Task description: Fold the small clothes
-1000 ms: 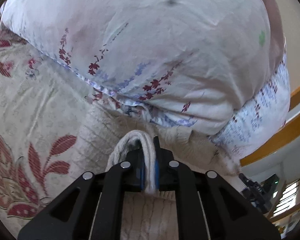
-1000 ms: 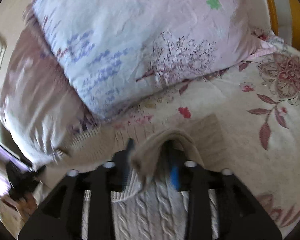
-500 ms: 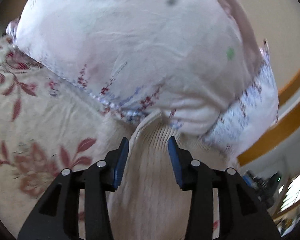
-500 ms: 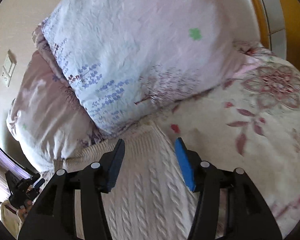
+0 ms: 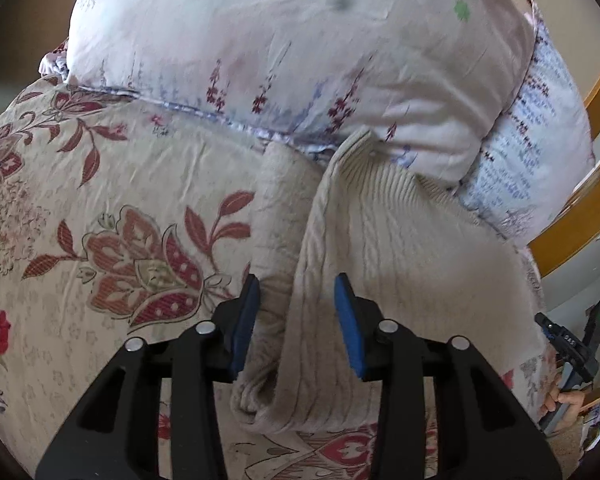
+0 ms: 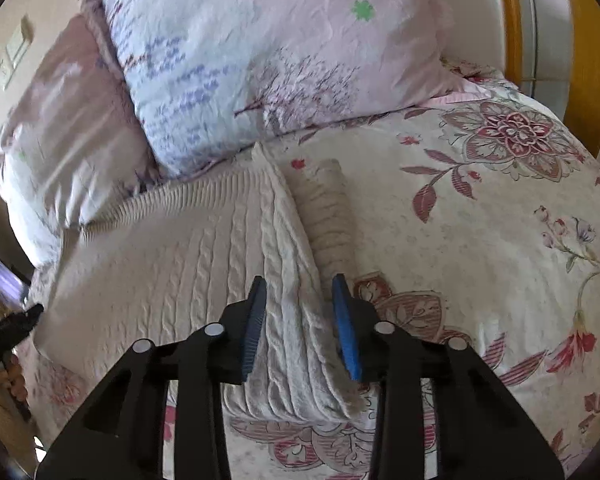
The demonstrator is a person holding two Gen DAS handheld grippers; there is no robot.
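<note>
A cream cable-knit sweater [image 5: 400, 264] lies folded on the floral bedspread [image 5: 112, 200], its ribbed hem against the pillows. My left gripper [image 5: 296, 300] is open, its blue pads on either side of the sweater's left folded edge, with a sleeve [image 5: 280, 208] sticking out beside it. In the right wrist view the sweater [image 6: 180, 256] spreads to the left, and my right gripper [image 6: 300, 302] is open over its right folded edge, with a sleeve [image 6: 328, 208] lying beside it. Neither gripper holds the cloth.
Two large floral pillows [image 5: 300, 60] [image 6: 268, 60] lie right behind the sweater. A wooden bed frame [image 5: 580, 216] [image 6: 592, 60] runs along the far side. The other gripper and hand show at the edge [image 5: 572, 364]. The bedspread [image 6: 500, 220] spreads out to the right.
Both grippers have opened and let go of the sweater's folded edges, then pulled back and up a little. The sweater now lies flat on the bedspread.
</note>
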